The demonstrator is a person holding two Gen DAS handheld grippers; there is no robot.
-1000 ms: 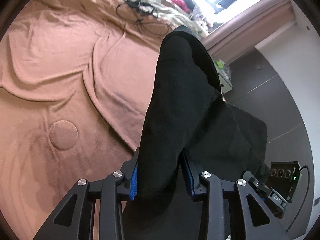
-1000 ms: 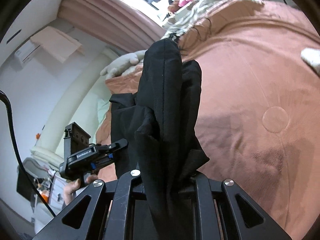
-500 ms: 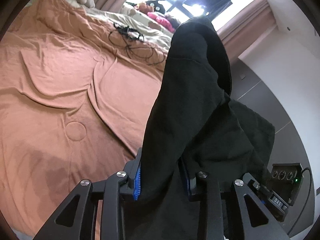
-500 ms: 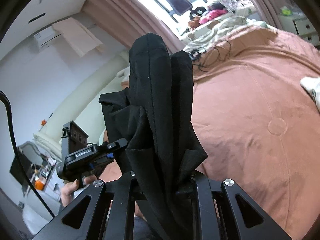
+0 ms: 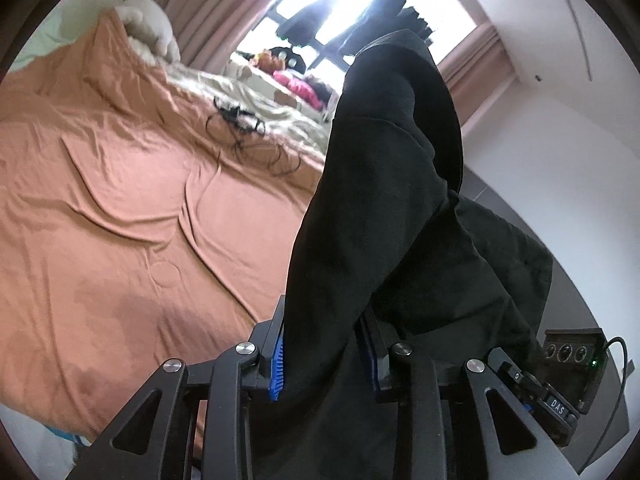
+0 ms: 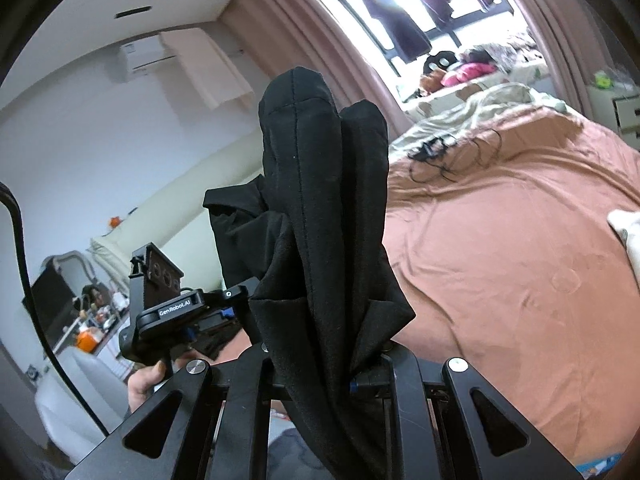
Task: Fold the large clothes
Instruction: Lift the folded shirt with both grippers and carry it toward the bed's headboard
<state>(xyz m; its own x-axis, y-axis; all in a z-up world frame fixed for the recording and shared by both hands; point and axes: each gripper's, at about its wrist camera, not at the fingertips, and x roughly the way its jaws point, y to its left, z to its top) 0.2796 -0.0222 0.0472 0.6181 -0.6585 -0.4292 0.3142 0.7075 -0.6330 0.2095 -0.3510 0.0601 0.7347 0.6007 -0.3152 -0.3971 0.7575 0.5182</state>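
A large black garment [image 5: 384,200] is held up in the air over the bed. My left gripper [image 5: 326,356] is shut on one bunched part of it; the cloth stands up between the blue pads [image 5: 277,364] and hides the far view. My right gripper [image 6: 320,364] is shut on another bunched part of the same black garment [image 6: 320,208], which rises in folds above the fingers. The left gripper [image 6: 176,312] shows in the right wrist view, to the left, held by a hand. The right gripper's body [image 5: 560,380] shows at the lower right of the left wrist view.
The bed with a wrinkled orange-brown cover [image 5: 120,208] lies below, also in the right wrist view [image 6: 500,248]. Black cables [image 5: 240,128] lie near its far end. A white cloth [image 6: 628,232] lies at the bed's right edge. A window with curtains is behind.
Both grippers have lifted and tilted upward with the garment; the bed has dropped lower in view and the window and walls have come into sight.
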